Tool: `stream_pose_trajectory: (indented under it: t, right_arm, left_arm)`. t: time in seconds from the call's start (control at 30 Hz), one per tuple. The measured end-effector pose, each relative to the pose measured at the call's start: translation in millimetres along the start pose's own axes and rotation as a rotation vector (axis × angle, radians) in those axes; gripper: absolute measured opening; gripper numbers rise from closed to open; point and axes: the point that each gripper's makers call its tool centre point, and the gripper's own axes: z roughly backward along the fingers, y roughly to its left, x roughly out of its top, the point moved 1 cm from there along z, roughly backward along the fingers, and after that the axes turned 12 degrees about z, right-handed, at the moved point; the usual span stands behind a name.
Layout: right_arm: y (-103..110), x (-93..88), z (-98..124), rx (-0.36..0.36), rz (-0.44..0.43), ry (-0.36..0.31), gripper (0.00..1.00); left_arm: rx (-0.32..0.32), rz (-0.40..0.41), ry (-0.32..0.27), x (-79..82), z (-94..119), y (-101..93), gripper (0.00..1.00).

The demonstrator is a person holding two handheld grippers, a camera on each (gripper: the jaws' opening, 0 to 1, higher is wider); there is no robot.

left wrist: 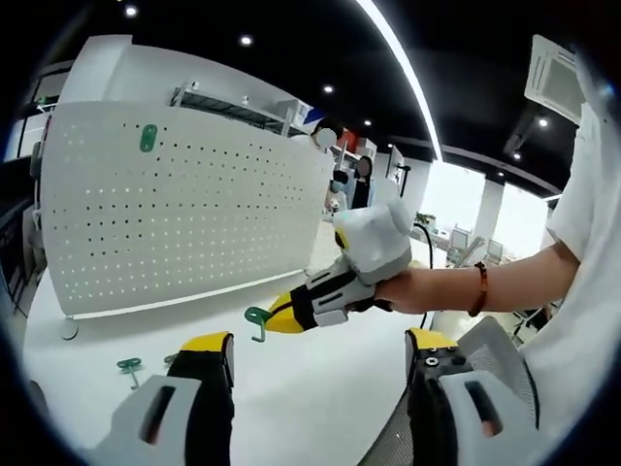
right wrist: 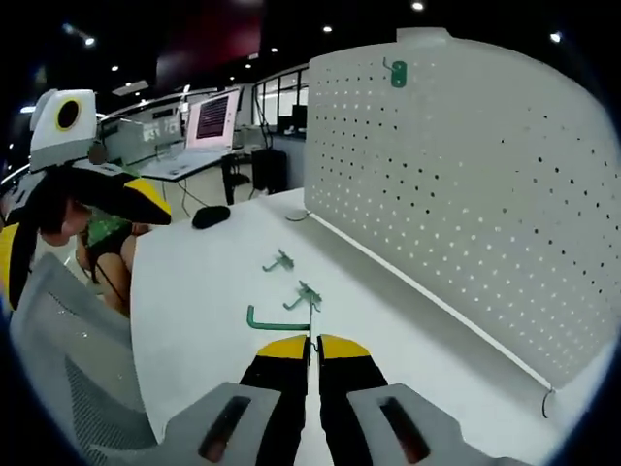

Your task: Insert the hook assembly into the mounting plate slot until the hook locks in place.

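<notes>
Right gripper (right wrist: 312, 342) closed on green hook (right wrist: 277, 321), above white table (right wrist: 194, 291), before perforated mounting plate (right wrist: 485, 175). Left gripper (left wrist: 320, 354) wide open, empty. Two spare hooks (right wrist: 279, 260) on table.

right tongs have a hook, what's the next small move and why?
Probably carry the right tongs up toward the pegboard. They are shut on a green hook and hang over the table, well short of the board's holes. One hook is already mounted near the top; two more hooks lie on the table.
</notes>
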Motion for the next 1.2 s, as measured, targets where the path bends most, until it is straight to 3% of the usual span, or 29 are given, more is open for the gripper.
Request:
stream_pose_trajectory:
  t: [0.77,1.03,1.2]
  right_arm:
    - [18,19.4,13,-0.009,-0.041,-0.08,0.01]
    - [24,30.3,19,-0.02,-0.052,-0.12,0.01]
    - [27,37.3,25,-0.025,-0.059,-0.155,0.01]
  left_arm:
    - [0.028,0.041,-0.002,-2.0,-4,4.5,0.67]
    - [0.043,0.09,-0.022,-4.0,-7,5.9,0.63]
    - [0.04,0.161,-0.04,-3.4,-8,7.5,0.56]
